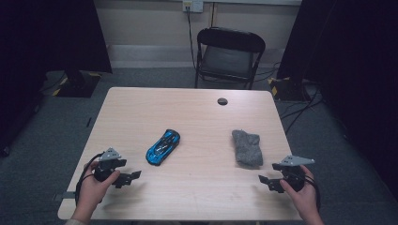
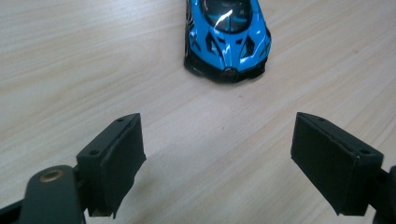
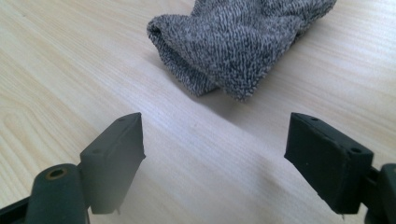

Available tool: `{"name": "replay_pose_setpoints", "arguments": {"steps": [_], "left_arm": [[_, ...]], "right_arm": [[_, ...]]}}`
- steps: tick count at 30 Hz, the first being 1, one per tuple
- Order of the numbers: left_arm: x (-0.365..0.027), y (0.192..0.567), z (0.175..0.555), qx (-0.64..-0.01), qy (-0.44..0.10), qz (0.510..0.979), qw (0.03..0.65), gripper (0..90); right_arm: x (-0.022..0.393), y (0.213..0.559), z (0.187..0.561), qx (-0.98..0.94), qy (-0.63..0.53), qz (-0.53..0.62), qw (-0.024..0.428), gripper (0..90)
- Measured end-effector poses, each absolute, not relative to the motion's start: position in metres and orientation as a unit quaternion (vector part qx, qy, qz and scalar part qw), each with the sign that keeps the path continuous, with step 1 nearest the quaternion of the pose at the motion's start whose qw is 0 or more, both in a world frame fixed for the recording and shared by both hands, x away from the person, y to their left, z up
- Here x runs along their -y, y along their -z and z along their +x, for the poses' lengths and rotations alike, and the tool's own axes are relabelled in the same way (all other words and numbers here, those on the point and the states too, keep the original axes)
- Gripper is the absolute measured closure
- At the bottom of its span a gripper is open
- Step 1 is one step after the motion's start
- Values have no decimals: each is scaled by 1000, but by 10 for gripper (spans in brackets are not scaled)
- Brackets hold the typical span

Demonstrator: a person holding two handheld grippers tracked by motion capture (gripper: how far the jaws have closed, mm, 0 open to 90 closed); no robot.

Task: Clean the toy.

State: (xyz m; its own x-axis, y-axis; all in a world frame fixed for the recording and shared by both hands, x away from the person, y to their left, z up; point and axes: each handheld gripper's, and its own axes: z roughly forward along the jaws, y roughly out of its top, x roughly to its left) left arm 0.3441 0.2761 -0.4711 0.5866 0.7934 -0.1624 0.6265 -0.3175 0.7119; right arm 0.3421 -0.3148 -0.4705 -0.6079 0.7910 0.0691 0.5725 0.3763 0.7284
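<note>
A blue toy car (image 1: pixel 163 146) lies at an angle near the middle of the wooden table (image 1: pixel 187 112). In the left gripper view the blue toy car (image 2: pixel 227 37) points its nose at me, a short way beyond the jaws. My left gripper (image 1: pixel 130 178) is open and empty at the table's front left; the left gripper (image 2: pixel 217 163) has bare wood between its jaws. A folded grey cloth (image 1: pixel 247 147) lies to the right. My right gripper (image 1: pixel 266 182) stands open just short of the grey cloth (image 3: pixel 238 42); the right gripper (image 3: pixel 215 163) holds nothing.
A small dark round grommet (image 1: pixel 222 101) sits near the table's far edge. A black folding chair (image 1: pixel 228 55) stands behind the table. Cables (image 1: pixel 300 105) run across the grey floor at the right, and dark stands flank both sides.
</note>
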Motion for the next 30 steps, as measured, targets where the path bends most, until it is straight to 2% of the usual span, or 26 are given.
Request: {"name": "replay_pose_setpoints", "arguments": {"steps": [30], "left_arm": [[-296, 481, 320, -425, -114, 820, 366, 172]], "right_arm": [[327, 489, 323, -823, -353, 422, 140, 183]]}}
